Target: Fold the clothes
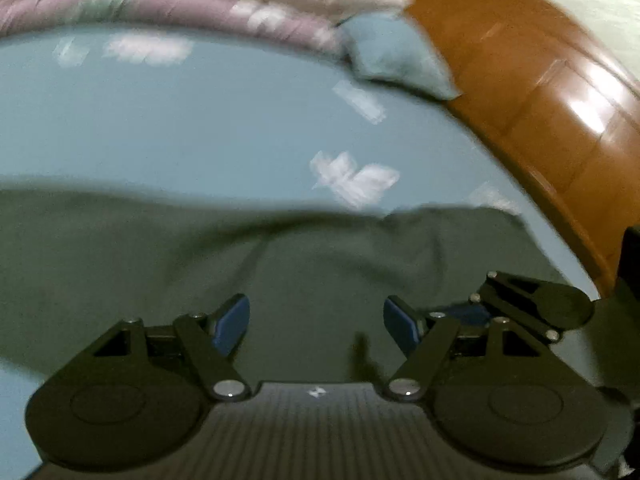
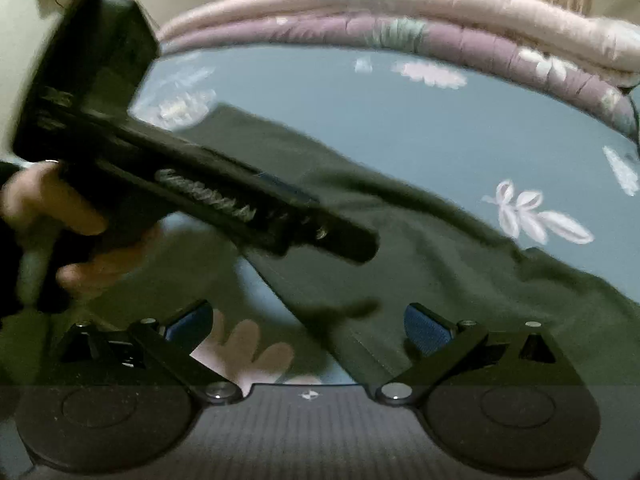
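- Broadly, the bed (image 1: pixel 180 128) fills both views: a pale blue sheet printed with white leaves, and it carries everything I work on.
- Along its far side lies a rolled quilt (image 2: pixel 400 20) in pink and mauve, with a wooden headboard (image 1: pixel 520 80) curving off to the right in my left wrist view and a blue pillow (image 1: pixel 396 56) tucked at the quilt's end.
- My task piece is the dark olive garment (image 1: pixel 160 260), spread flat on the sheet just in front of both grippers; in the right wrist view it runs as a long slanted panel, with a strip of sheet showing between two parts of it.
- I judge it a soft, light knit: it will drape and sag, slide easily over the sheet, and carry creases if dragged. Its edge or a corner looks the best hold, pinching both layers where it is doubled.
- My left gripper (image 1: pixel 316 320) hovers over the cloth, jaws well apart, nothing between the blue pads (image 1: pixel 232 320).
- My right gripper (image 2: pixel 308 326) is likewise spread wide and empty above the garment's near part.
- My left hand (image 2: pixel 52 208) shows in the right wrist view, wrapped around its tool's handle.
- Blur hides seams and hems, so I cannot tell which end is the collar.
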